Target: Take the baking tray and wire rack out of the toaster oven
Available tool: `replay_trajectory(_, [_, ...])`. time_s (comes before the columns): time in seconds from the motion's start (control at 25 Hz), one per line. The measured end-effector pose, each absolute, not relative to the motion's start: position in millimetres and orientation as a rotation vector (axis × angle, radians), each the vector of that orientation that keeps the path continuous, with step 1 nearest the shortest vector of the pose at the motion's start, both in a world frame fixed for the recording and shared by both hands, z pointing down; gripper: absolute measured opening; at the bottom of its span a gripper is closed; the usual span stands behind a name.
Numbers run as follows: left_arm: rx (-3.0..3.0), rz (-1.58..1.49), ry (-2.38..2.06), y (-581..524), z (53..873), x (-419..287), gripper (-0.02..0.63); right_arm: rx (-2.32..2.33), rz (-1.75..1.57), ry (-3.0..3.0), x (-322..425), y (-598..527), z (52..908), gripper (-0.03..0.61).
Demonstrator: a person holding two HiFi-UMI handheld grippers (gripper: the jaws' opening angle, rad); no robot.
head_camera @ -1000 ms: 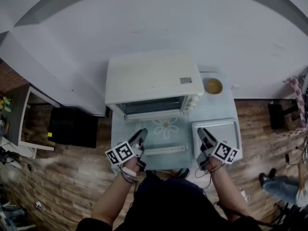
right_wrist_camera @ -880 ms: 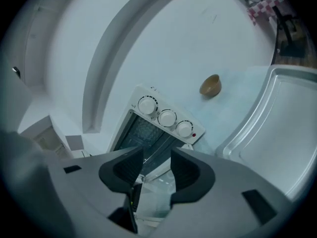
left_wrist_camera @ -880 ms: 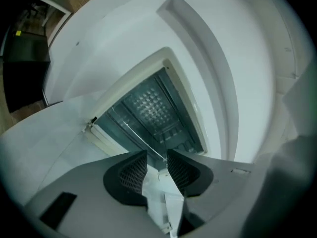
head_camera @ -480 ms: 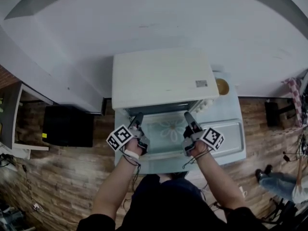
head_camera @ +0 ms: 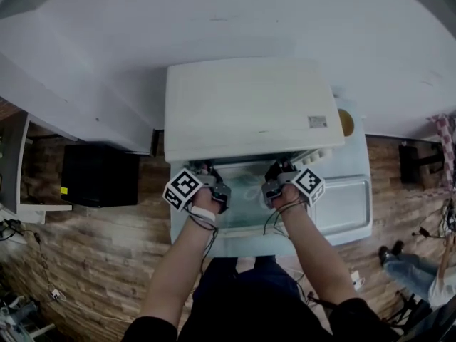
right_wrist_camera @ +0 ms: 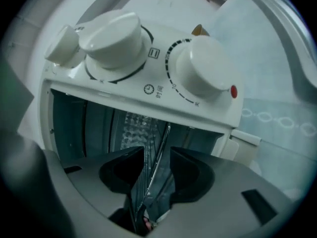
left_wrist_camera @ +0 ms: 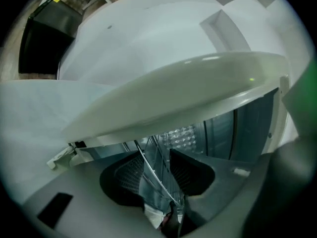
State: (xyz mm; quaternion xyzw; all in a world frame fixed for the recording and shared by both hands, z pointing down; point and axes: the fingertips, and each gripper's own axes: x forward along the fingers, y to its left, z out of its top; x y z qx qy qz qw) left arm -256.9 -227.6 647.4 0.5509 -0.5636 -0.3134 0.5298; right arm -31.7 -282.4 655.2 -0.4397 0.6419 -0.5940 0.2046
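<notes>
Leaning over the toaster oven [head_camera: 249,105], the person holds both tools at its open mouth, where the wire rack [right_wrist_camera: 166,132] sits inside. The left gripper [left_wrist_camera: 157,167] has its jaws apart with the rack's front wire running between them, unpinched. The right gripper [right_wrist_camera: 156,155] straddles the same wire, jaws closing but pads not on it; the baking tray [head_camera: 349,205] lies on the table, just right of the lowered door.
</notes>
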Motion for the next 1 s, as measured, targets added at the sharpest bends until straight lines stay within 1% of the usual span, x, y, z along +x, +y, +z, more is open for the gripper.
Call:
replay_trajectory(0.16, [1.301, -0.775, -1.333, -241.0, 651.9, -255.8, 0.153, -1.224, -1.649, 1.765, -38.8, -295.2, 658.3, 0.155])
replay_trajectory(0.24, [1.284, -0.773, -1.347, -244.7, 657.2, -257.6, 0.146, -1.227, -1.647, 1.765, -42.2, -298.8, 659.9, 0.123])
replay_trajectory(0.28, [1.281, -0.770, -1.355, -245.7, 659.1, -258.1, 0.127, -1.227, -1.645, 1.769, -43.5, -299.6, 660.7, 0.095])
replay_trajectory(0.32, [1.285, -0.771, -1.360, -245.7, 659.3, -258.3, 0.084, -1.223, -1.642, 1.774, -44.2, -299.3, 661.0, 0.058])
replay_trajectory(0.4, [1.306, -0.781, -1.359, -242.6, 656.0, -256.7, 0.040, -1.211, -1.639, 1.783, -43.8, -295.2, 660.2, 0.032])
replay_trajectory(0.52, [1.316, -0.790, -1.349, -236.6, 655.1, -253.9, 0.029, -1.199, -1.648, 1.799, -41.6, -288.4, 661.3, 0.029])
replay_trajectory(1.0, [1.332, -0.746, -1.349, -196.7, 655.3, -240.4, 0.029, -1.158, -1.727, 1.869, -33.4, -248.0, 658.6, 0.032])
